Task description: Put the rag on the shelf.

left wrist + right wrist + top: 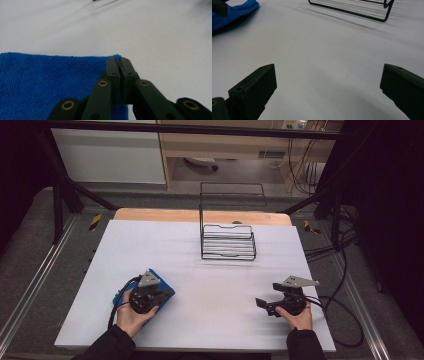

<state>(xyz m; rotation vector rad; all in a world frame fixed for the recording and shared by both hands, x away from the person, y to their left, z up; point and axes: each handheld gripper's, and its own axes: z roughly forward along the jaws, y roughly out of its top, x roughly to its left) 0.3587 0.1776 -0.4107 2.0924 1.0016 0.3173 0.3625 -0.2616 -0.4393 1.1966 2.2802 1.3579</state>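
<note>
Here, the left gripper (161, 296) has its jaws clamped on the edge of a blue cloth (47, 82) lying at the near left of the desk (210, 285). The right gripper (261, 304) rests at the near right, jaws spread wide with nothing between them. A black wire rack (228, 242) stands at the far middle, its tiers bare.

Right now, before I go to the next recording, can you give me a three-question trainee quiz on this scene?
1. True or false: the left tongs are shut on a corner of the blue cloth.
2. How do the jaws of the right tongs stand: A) wide apart, B) shut, C) on the cloth?
3. What stands at the far side of the white table?

Key: 1 true; 2 A; 3 a black wire rack.
</note>
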